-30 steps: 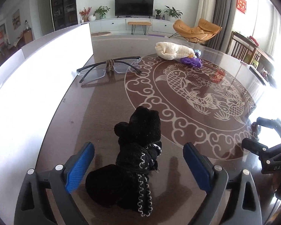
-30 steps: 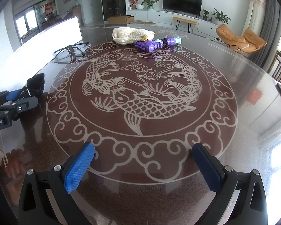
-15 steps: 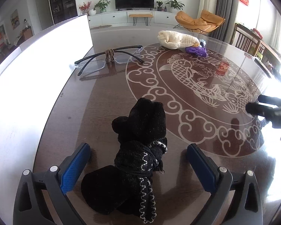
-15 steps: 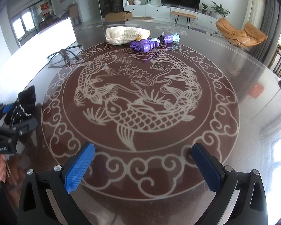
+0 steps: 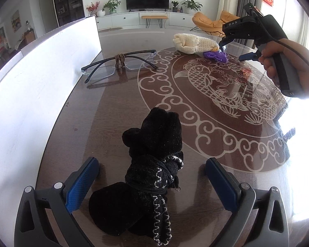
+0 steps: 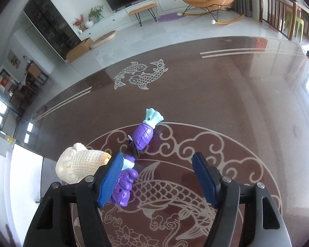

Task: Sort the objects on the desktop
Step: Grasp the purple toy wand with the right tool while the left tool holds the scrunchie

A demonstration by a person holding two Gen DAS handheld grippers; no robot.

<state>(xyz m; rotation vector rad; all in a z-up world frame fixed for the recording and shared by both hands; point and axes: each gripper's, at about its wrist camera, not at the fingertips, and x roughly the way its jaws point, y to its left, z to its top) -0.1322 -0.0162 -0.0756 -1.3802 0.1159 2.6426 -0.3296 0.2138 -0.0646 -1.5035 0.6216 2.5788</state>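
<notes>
A black sock bundle (image 5: 152, 164) with white zigzag stitching lies on the dark table (image 5: 117, 111), between the fingers of my left gripper (image 5: 152, 178). That gripper is open and its pads stand clear of the bundle. My right gripper (image 6: 158, 177) hovers over a purple toy (image 6: 143, 136) with a pale blue tail. Its jaws are closing. The toy's near end lies against the left finger (image 6: 111, 175), and the right pad is far from it. In the left wrist view the right gripper (image 5: 232, 50) sits by the purple toy (image 5: 215, 55).
A cream knitted piece (image 6: 80, 164) touches the toy's left side, also seen as the knitted piece (image 5: 193, 43). Glasses (image 5: 121, 63) tied with brown cord lie at the table's left. A white panel (image 5: 41, 72) borders the left edge. A hand (image 5: 272, 61) holds the right gripper.
The right gripper has travelled across the table to the purple toy, rolled, and its jaws have narrowed. The left gripper and sock bundle have stayed put.
</notes>
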